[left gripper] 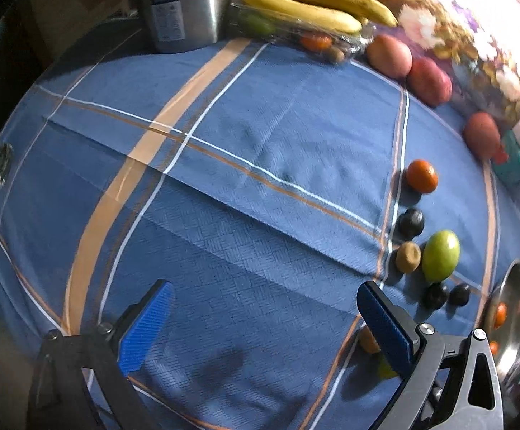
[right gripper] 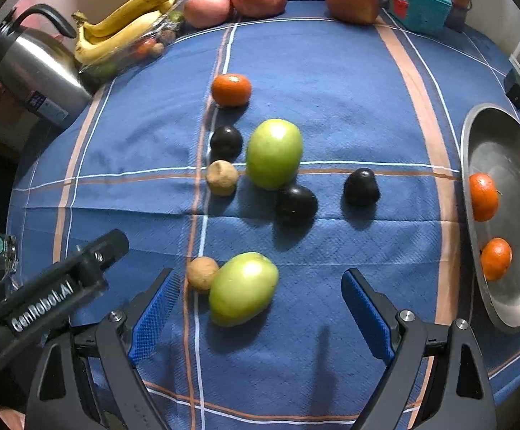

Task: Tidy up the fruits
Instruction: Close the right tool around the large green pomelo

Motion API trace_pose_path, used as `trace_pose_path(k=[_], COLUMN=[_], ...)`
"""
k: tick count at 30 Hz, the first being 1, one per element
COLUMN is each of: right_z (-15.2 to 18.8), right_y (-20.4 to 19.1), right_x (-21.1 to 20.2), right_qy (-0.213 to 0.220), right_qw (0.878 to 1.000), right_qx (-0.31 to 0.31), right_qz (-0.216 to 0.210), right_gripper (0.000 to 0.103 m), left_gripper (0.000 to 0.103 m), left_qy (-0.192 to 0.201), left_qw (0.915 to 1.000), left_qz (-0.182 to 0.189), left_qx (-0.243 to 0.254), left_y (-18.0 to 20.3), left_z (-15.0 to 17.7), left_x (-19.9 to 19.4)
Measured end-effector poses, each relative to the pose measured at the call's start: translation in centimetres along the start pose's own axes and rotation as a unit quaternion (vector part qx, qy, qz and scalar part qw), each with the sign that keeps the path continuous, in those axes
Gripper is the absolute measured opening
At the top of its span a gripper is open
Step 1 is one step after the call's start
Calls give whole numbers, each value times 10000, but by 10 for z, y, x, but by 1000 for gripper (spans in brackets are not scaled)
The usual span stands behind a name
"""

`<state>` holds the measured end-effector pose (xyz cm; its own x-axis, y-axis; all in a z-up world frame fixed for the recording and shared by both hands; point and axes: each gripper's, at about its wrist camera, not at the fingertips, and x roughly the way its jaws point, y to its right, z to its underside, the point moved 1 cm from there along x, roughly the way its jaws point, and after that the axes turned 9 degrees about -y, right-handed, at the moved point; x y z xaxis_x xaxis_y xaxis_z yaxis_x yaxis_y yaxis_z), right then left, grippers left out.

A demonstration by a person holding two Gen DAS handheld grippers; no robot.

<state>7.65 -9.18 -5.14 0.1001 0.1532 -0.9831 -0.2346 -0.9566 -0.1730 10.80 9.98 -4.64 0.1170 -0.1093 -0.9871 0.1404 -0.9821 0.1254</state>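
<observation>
Both the left gripper (left gripper: 260,326) and right gripper (right gripper: 260,308) hang with jaws apart over the blue cloth (right gripper: 331,71), the right one around a green fruit (right gripper: 244,288), two oranges (right gripper: 483,197) in the steel bowl (right gripper: 511,297) beside it

A home dining setting is indicated: the table (right gripper: 331,71) is covered by a blue checked tablecloth, and a steel thermos jug (right gripper: 34,68), a bunch of bananas (right gripper: 123,25), a steel plate (right gripper: 504,215) and a floral cloth (left gripper: 439,18) are seen around it.
</observation>
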Motion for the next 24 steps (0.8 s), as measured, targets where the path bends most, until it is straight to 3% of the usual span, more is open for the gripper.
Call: trace_pose_path(k=[9,11,13,17,22,24], right_z=[0,-1,3,5,6,6], right_y=[-3,-2,3,7,9,13], right_x=[8,11,12,15,17,16], right_qy=[-7,-39,-72,-147,-165,-138], right_qw=[9994,9992,9988,9975,9969,9965], right_qx=[-79,-51,10,86,110,182], right_qz=[-332,-403,-493,-680,-761,-805], right_gripper=[90,86,72,67,46,44], left_gripper=[102,102,102,102,101,99], left_qy=[-219,-261,-293,-311,-350,-371], left_qw=[9994,9992,9991,9989,9986,9983], left_qz=[242,258,264,315,372,402], left_qx=[148,170,182,169,143,174], left_y=[8,11,13,18,22,23], left_z=[1,1,2,4,6,7], left_x=[9,12,14,12,15,16])
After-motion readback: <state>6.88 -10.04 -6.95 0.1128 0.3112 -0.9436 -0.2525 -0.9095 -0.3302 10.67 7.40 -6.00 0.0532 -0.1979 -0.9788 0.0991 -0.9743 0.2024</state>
